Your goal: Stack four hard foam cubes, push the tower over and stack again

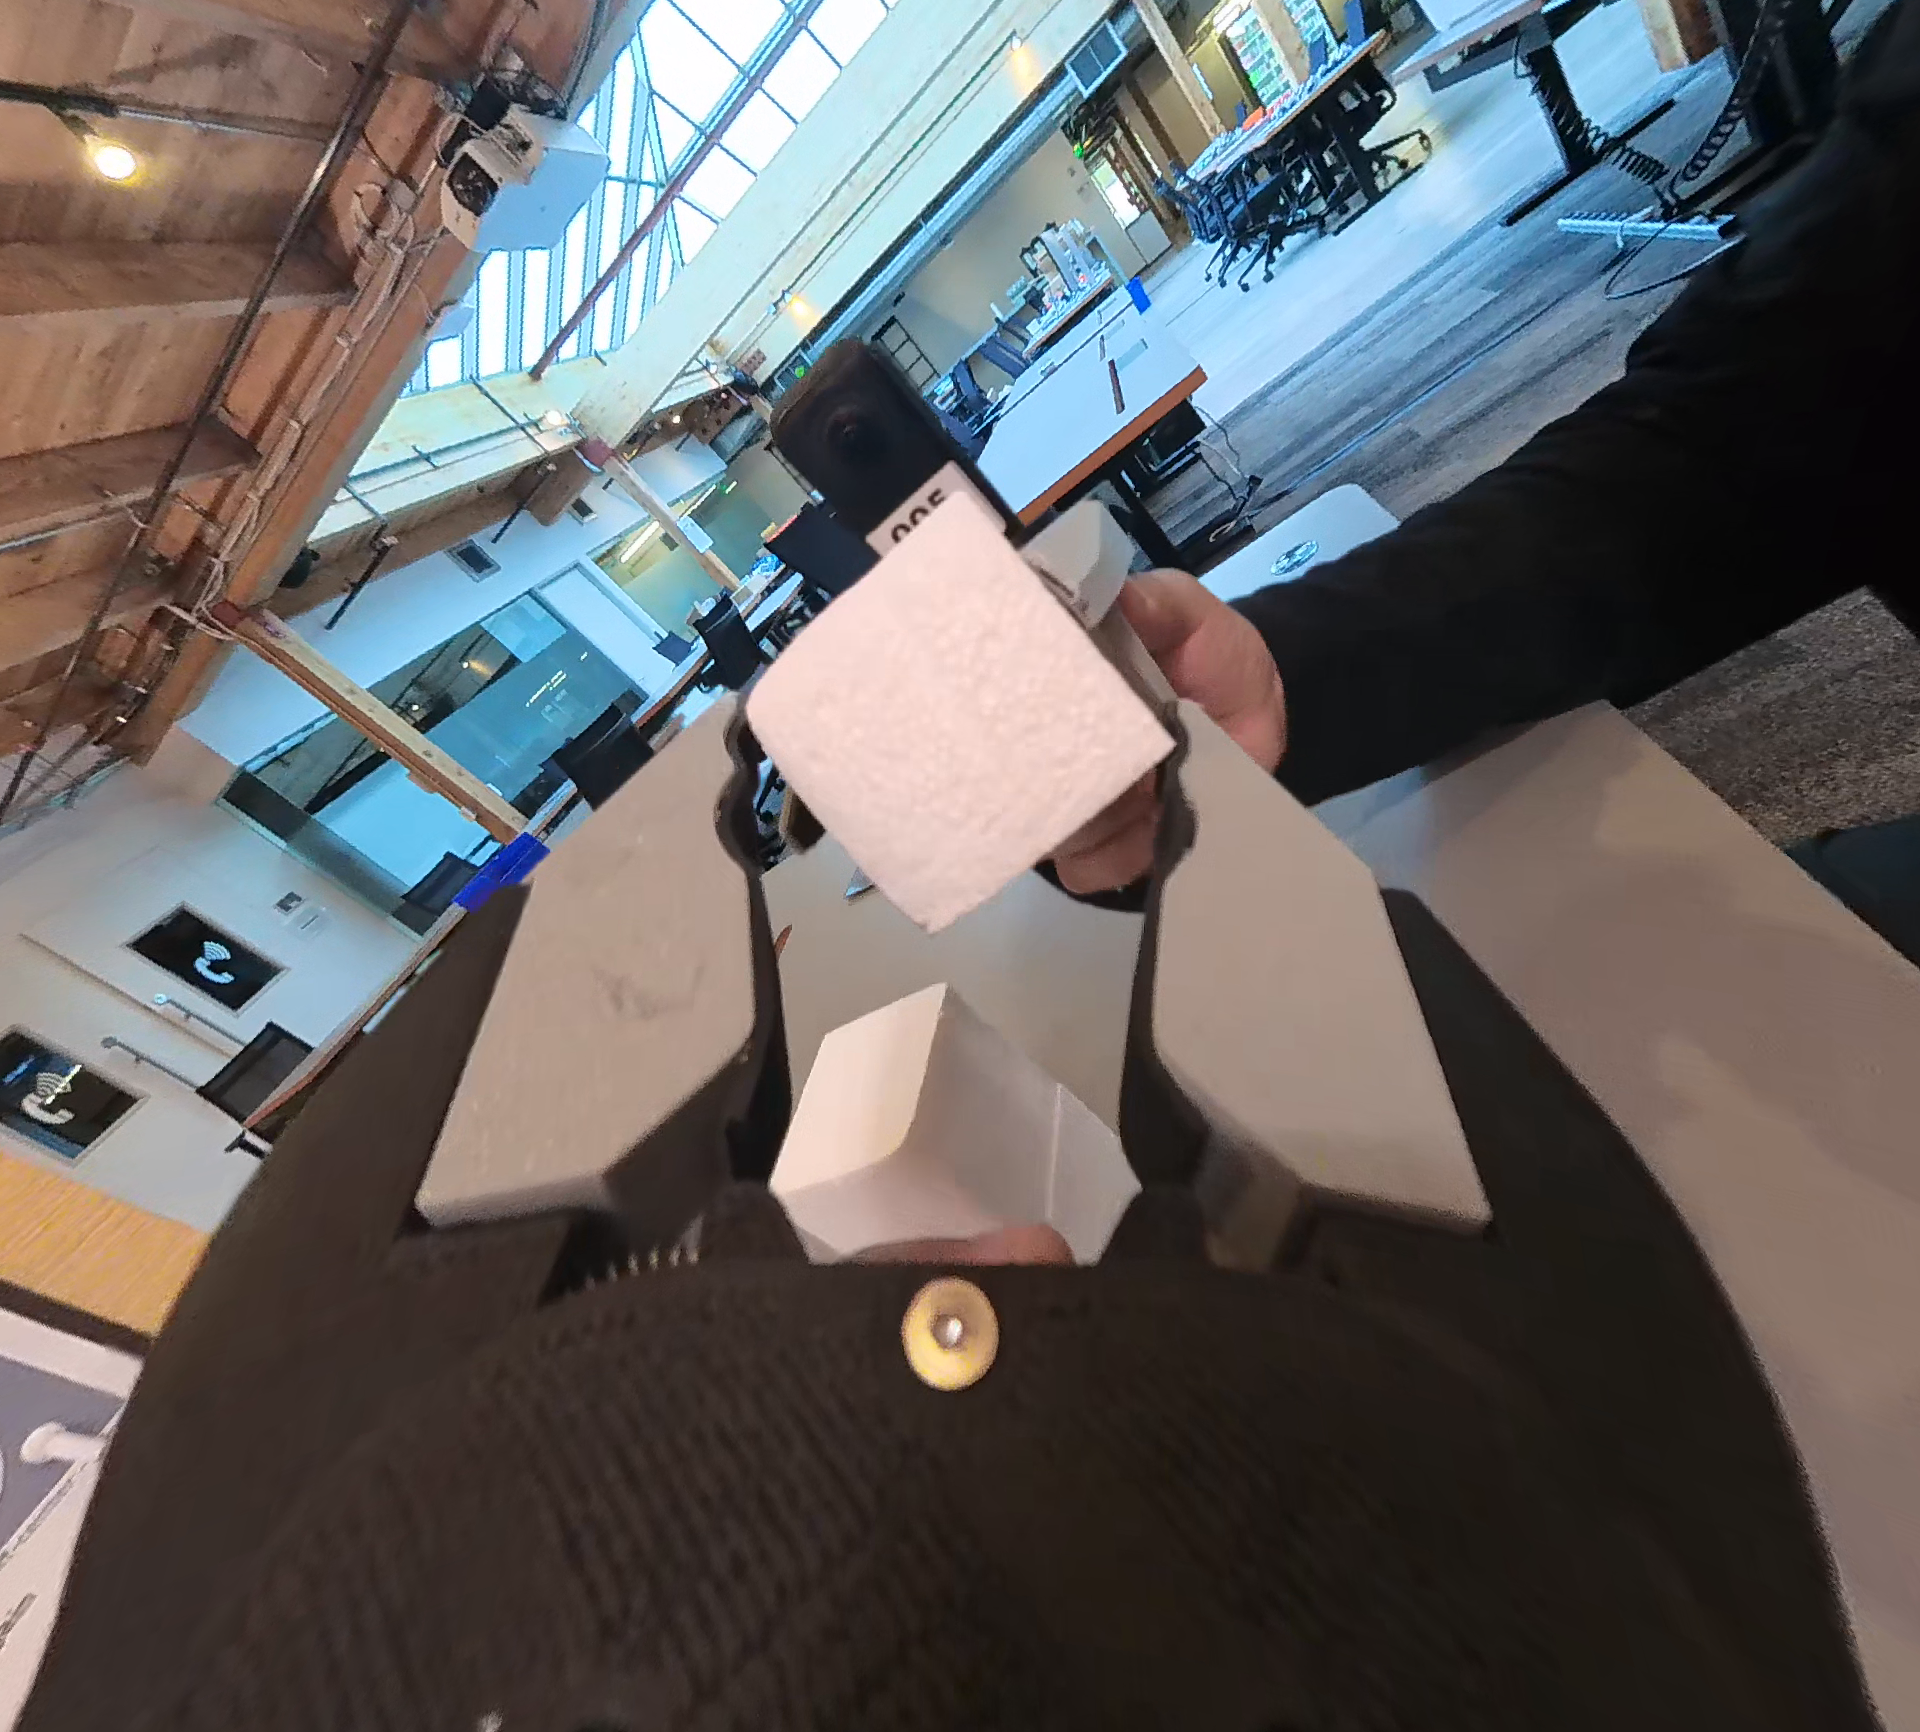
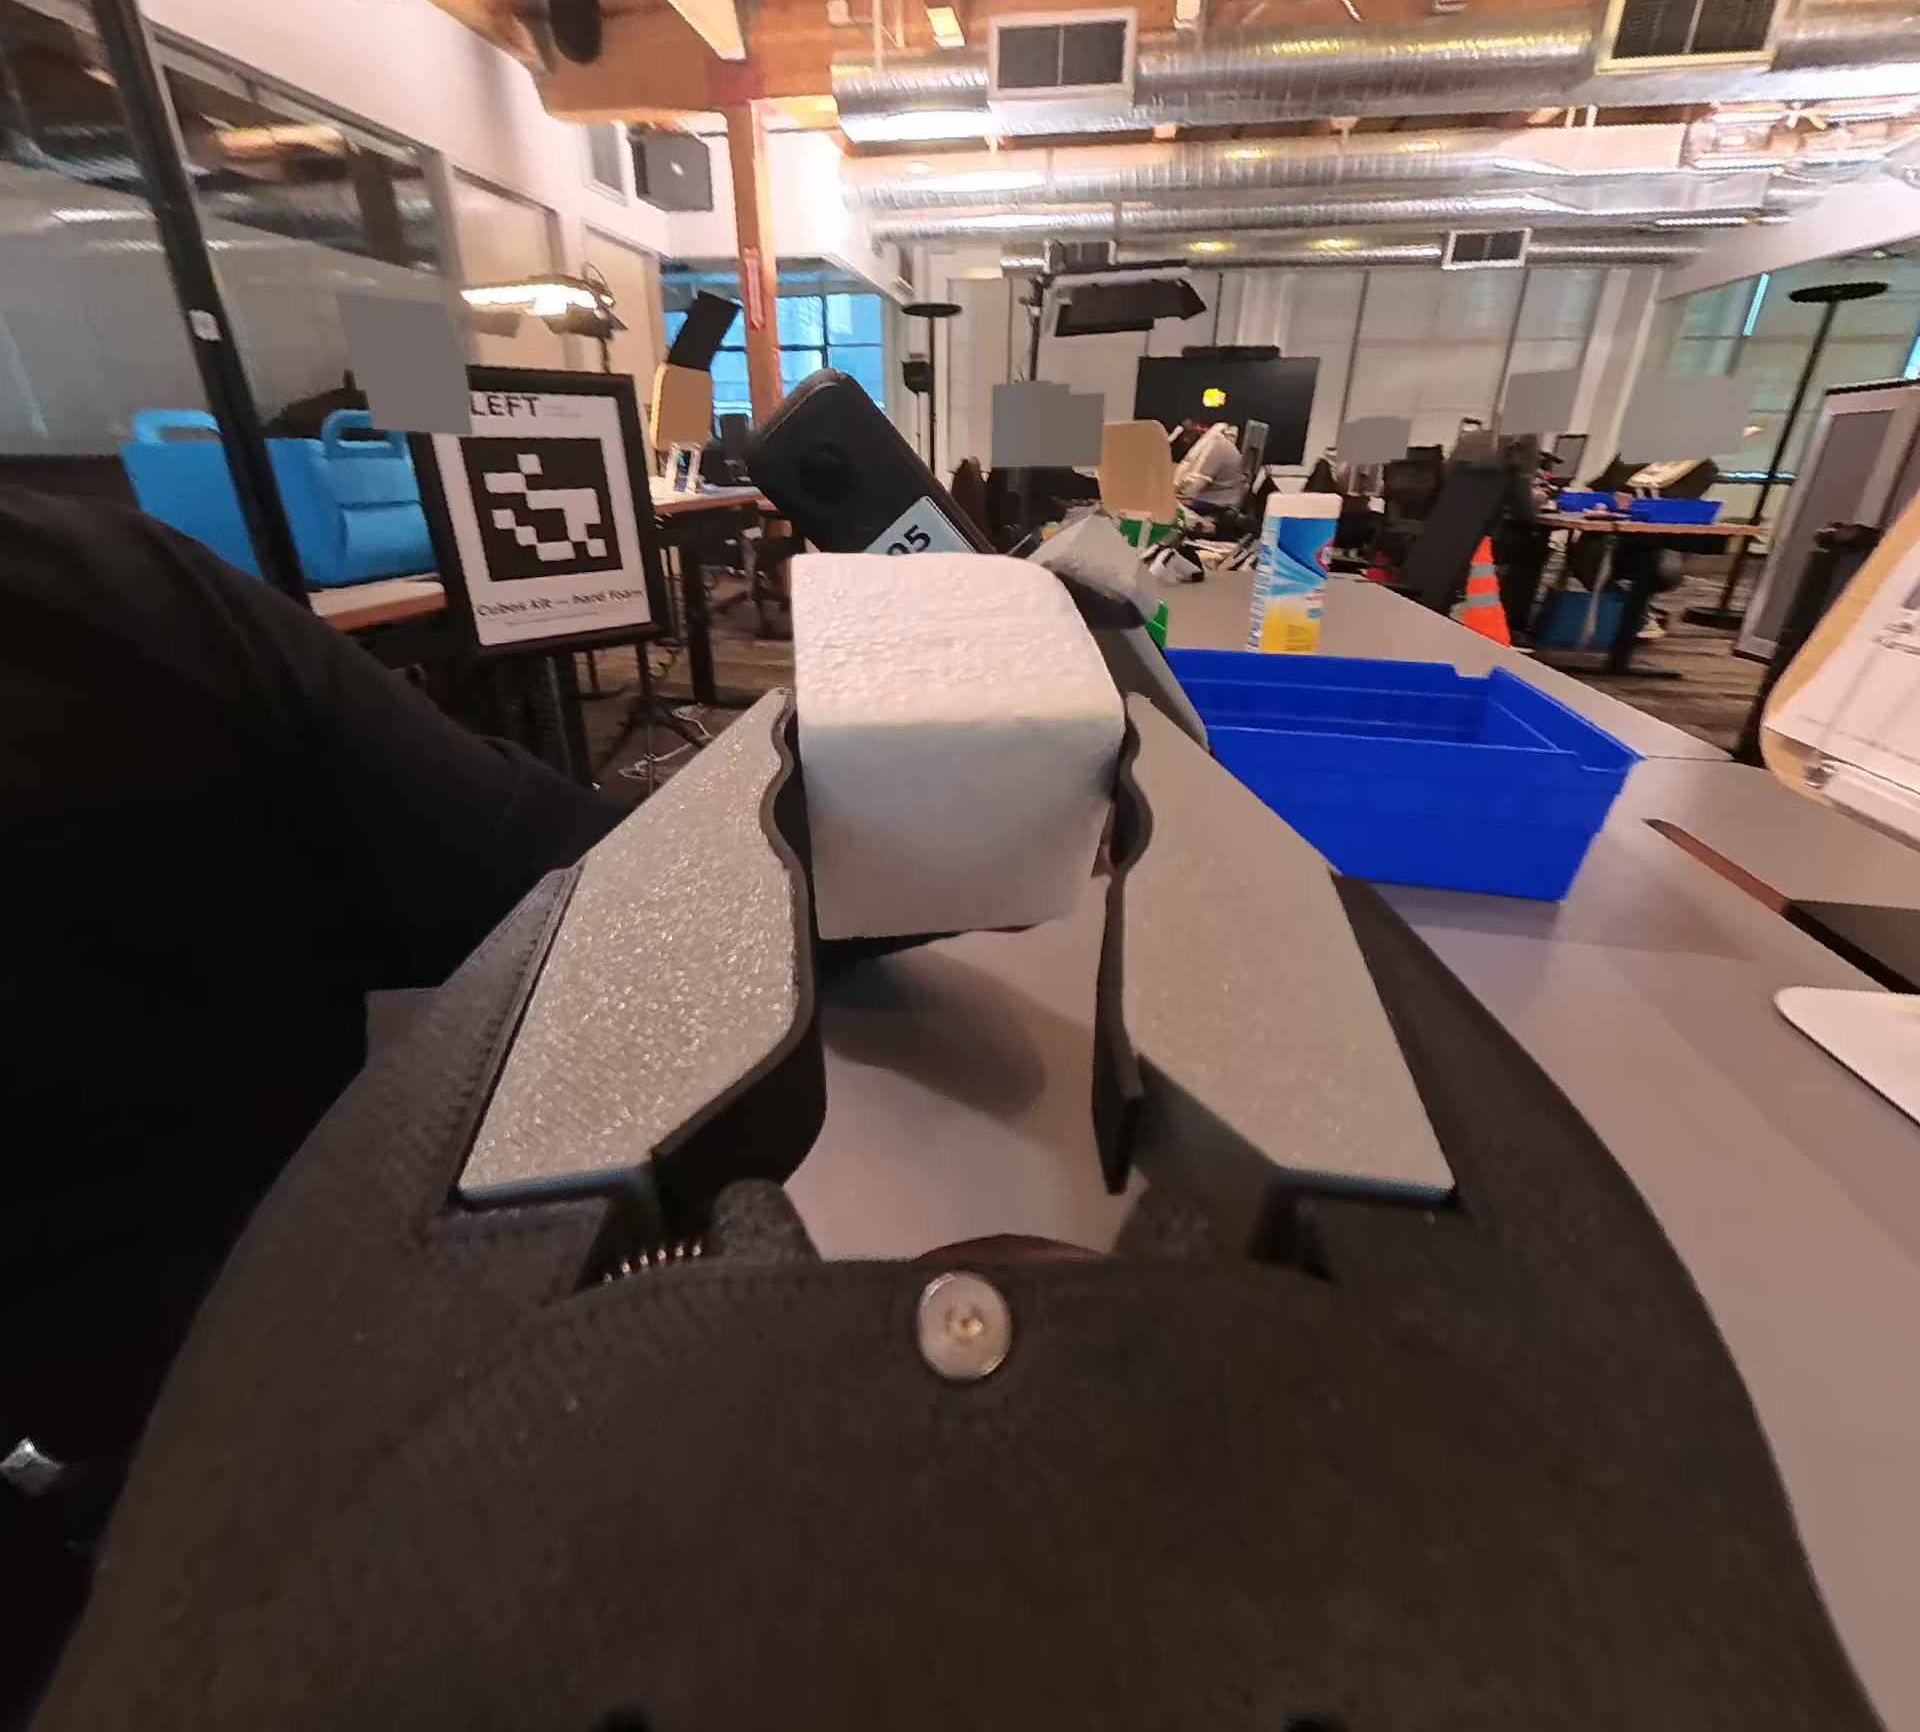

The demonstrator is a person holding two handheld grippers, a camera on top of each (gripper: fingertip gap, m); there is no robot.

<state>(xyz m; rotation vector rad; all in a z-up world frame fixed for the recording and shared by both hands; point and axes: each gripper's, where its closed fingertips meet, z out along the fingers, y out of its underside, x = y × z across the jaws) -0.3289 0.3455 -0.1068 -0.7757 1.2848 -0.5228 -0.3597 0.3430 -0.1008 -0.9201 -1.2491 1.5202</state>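
Each tool carries one white hard foam cube, lifted clear of the grey counter point(image 2: 1558, 1007). The left tool point(image 1: 961, 747) is closed on a foam cube point(image 1: 956, 716) pinched at the fingertips and turned so a corner points down. A second white block point(image 1: 935, 1132) lies below it on the counter, between the tool's fingers near their base. Beyond the held cube, a hand point(image 1: 1195, 695) grips the other tool.

The right tool point(image 2: 956, 747) is closed on its own cube point(image 2: 945, 747), which sits squarely between the tips — a shadow falls on the counter beneath. A stack of blue bins point(image 2: 1403, 768) stands to the far right, a wipes canister point(image 2: 1288, 570) behind it.

No tower is visible, so stacking looks barely begun. To place well, level the left cube before lowering, since its tilt would land it on an edge. Set it flat on the block below, faces aligned, and part the fingers only once it rests — foam this light will likely shift if nudged.
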